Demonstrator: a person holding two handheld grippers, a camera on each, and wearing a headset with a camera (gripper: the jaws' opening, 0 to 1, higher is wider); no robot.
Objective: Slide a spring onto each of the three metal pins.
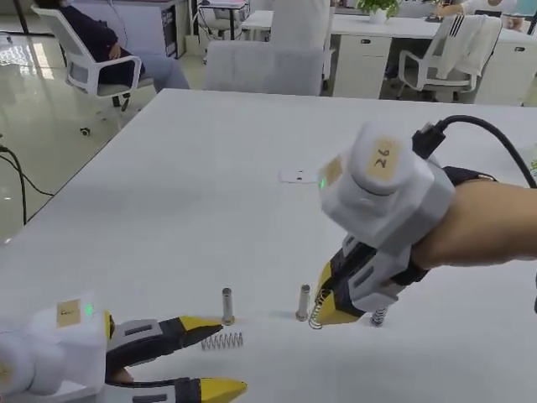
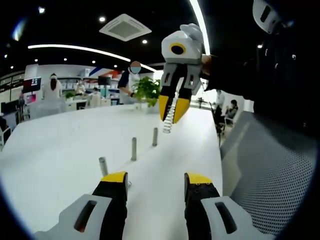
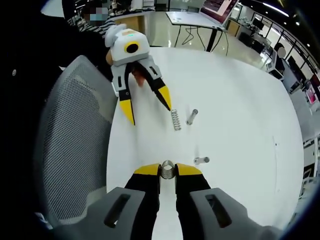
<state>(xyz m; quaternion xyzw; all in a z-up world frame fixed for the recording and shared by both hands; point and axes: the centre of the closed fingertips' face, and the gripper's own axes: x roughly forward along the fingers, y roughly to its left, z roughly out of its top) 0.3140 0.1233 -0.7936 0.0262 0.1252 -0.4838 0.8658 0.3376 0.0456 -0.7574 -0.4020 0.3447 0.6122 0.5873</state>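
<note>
Since right gripper point(image 1: 331, 309) body covers table right of middle pin point(image 1: 303, 302), third pin point(image 1: 378, 316) shows as sliver only (bare or coiled: cannot tell). Left gripper point(image 1: 214, 357) cut off by frame edge, well left of middle pin. Right jaws clenched on spring point(image 3: 168, 170), coil hanging just right of middle pin; contact with it unclear. Left jaws spread wide, holding nothing. Loose spring point(image 1: 221, 340) lies flat on table point(image 1: 185, 193), left of middle pin, just beside one left jaw tip.
</note>
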